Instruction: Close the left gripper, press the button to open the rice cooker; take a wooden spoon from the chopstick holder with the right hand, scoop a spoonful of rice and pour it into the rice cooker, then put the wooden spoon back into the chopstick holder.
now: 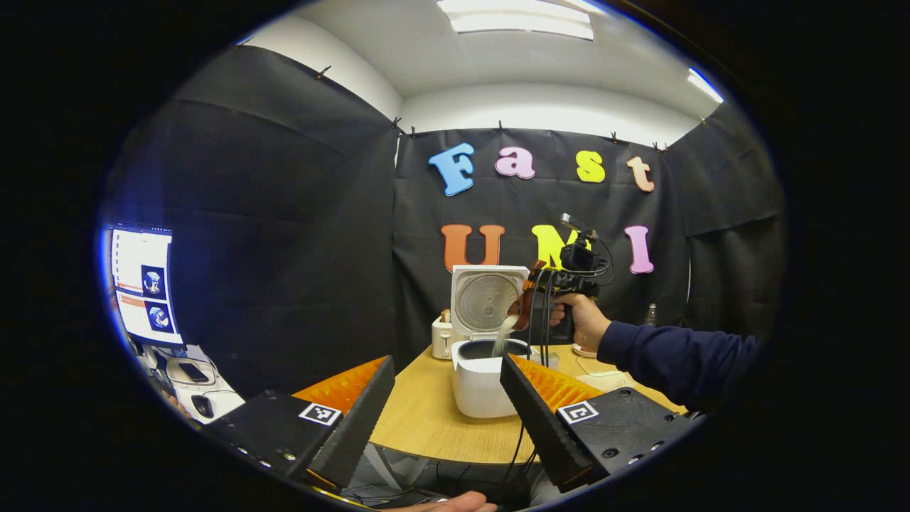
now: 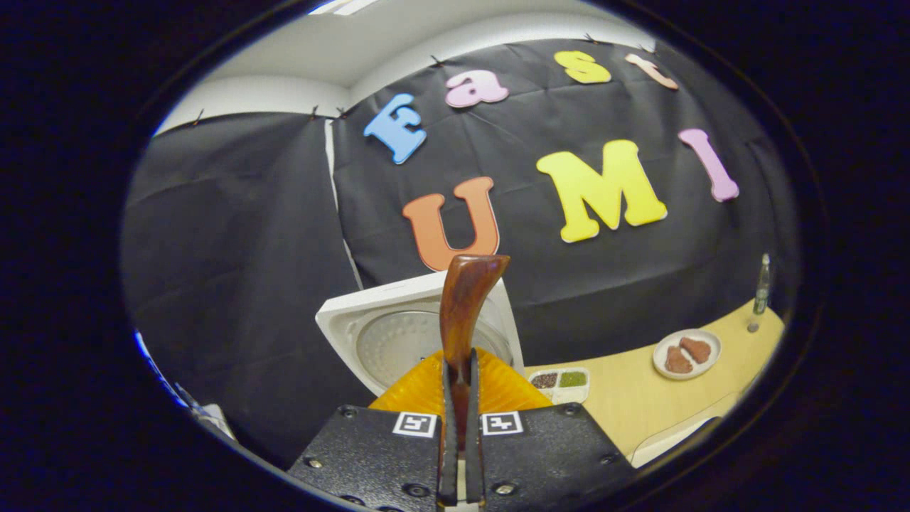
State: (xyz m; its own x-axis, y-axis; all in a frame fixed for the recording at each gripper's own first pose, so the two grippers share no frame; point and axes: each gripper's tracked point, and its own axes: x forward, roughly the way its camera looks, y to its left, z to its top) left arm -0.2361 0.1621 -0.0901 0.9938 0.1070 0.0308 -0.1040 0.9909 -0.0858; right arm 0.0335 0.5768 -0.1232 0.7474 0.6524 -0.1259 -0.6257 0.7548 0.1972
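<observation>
Pouring from a wooden spoon [image 1: 517,316] tipped above the open rice cooker [image 1: 483,380], a stream of white rice [image 1: 503,334] is seen falling into the inner pot in the left gripper view. The spoon is held by the right gripper [image 1: 532,302], which is gripped by a hand [image 1: 584,320] extending from a dark blue sleeve [image 1: 675,359] on the far side of the cooker. The cooker's lid [image 1: 487,299] is stood upright behind the pot, its round metal inner plate turned toward the camera. The cooker is set on a light wooden table [image 1: 426,419], with a small white appliance [image 1: 442,338] just beside it on the left.

In the right gripper view, the right gripper [image 2: 460,427] is shown clamped on the spoon's handle [image 2: 463,313], both fingers pressed against the dark brown wood, which rises between them and ends in front of the raised lid [image 2: 398,334]. The bowl of the spoon cannot be made out in this view. To the right on the table, a small divided tray [image 2: 561,382], a plate with two brown pieces [image 2: 686,353] and a slim bottle [image 2: 761,291] are laid out.

The left gripper [image 1: 448,398] is held back from the table edge with its fingers spread wide apart and nothing between them, the cooker framed in the gap well beyond them.
</observation>
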